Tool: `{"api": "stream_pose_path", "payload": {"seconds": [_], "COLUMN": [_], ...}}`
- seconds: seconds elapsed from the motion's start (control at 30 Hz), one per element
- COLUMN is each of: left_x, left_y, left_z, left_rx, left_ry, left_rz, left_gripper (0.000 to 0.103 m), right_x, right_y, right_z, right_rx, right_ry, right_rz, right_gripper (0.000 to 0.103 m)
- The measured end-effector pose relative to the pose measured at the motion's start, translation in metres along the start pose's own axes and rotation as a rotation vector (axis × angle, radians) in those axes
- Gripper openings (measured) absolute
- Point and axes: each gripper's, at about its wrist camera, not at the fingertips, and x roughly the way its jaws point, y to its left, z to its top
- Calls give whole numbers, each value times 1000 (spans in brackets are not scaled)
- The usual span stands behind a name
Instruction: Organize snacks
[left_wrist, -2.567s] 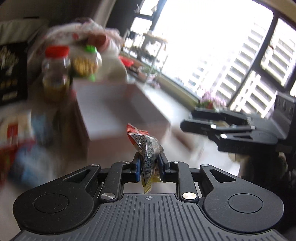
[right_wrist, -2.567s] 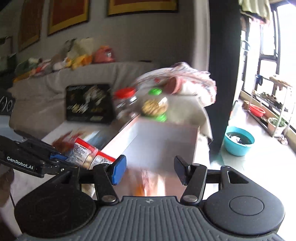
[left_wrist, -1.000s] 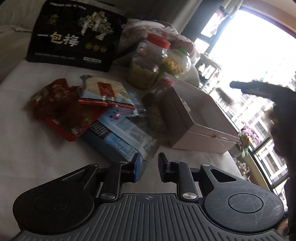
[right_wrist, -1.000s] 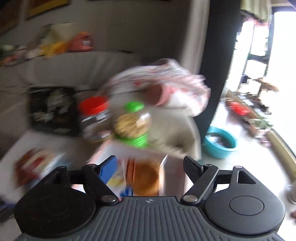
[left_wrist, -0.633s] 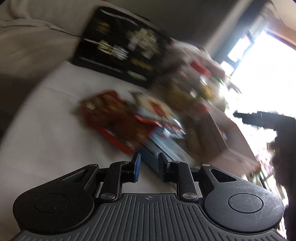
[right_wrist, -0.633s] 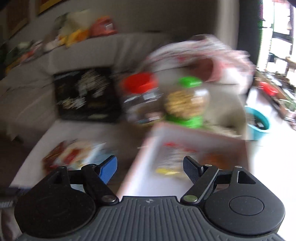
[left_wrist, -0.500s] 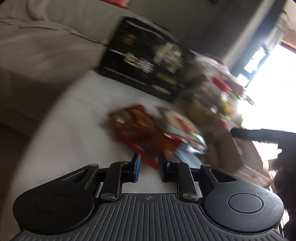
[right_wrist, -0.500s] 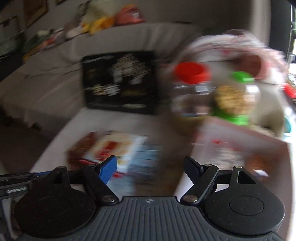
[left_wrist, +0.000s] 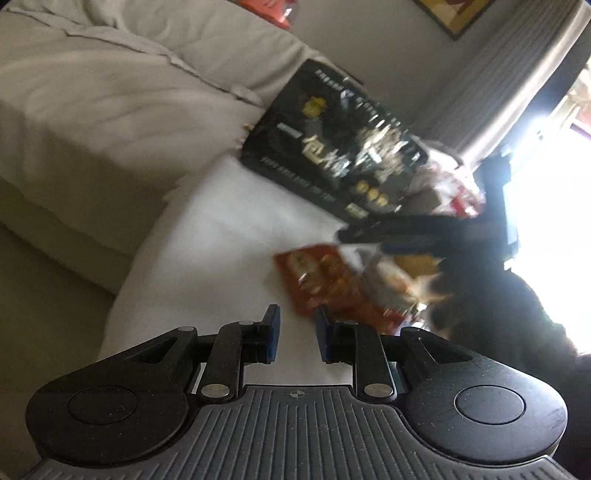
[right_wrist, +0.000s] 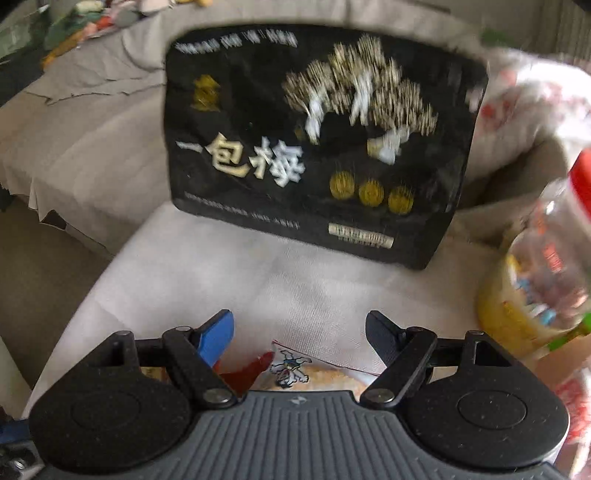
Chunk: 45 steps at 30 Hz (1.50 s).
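Note:
A pile of snack packets lies on the white table: a red packet (left_wrist: 314, 280) in the left wrist view, and a clear rice-cracker packet (right_wrist: 314, 373) right under my right gripper (right_wrist: 301, 332). My right gripper is open wide and empty, hovering just above that packet. My left gripper (left_wrist: 295, 332) is empty, its jaws a narrow gap apart, just left of the red packet. The right gripper's fingers (left_wrist: 406, 229) show dark above the pile in the left wrist view.
A large black snack bag (right_wrist: 317, 147) stands at the table's back against the grey sofa (left_wrist: 92, 110). A red-lidded clear jar (right_wrist: 543, 273) stands at the right, with a corner of the cardboard box (right_wrist: 569, 354) below it. The table's left edge (right_wrist: 92, 280) is close.
My left gripper let go of its small packet, then swung left away from the box to the pile's left side. My right gripper swung left from the box to over the snack pile.

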Motion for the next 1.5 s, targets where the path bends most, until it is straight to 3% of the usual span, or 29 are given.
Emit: {"api": "stream_pose_path", "payload": {"seconds": [0.17,0.23,0.4,0.5,0.63,0.73,0.83,0.97,1.23,1.4,1.5], "left_x": [40,62,94,88,71,55,42,33,19,10,12], "left_y": [-4,-5,-15,-22,-27,-34,-40,-46,-58,-72,-69], "left_z": [38,47,43,32,20,5,-10,-25,-53,-57,-44], "left_rx": [63,50,93,149,148,168,184,187,165,250,223], "left_ry": [5,27,92,82,110,127,148,176,221,201,165], "left_rz": [-32,-48,-32,-25,-62,-73,-75,-67,-101,-84,-73], "left_gripper": [24,24,24,24,24,24,24,24,25,25,25], "right_x": [-12,-27,-62,-78,-101,-118,-134,-141,-163,-173,-176], "right_y": [-6,-5,0,2,-1,4,3,-9,-49,-67,-71], "right_z": [-26,-39,-76,-97,-131,-158,-186,-210,-245,-260,-261], "right_rx": [-14,-35,-76,-95,-96,-166,-211,-220,-107,-48,-17], "right_ry": [39,51,53,56,37,5,-12,-45,-69,-79,-105], "right_rz": [62,105,172,218,251,217,171,121,35,11,-14], "right_gripper": [69,60,60,60,62,77,81,81,81,82,84]}}
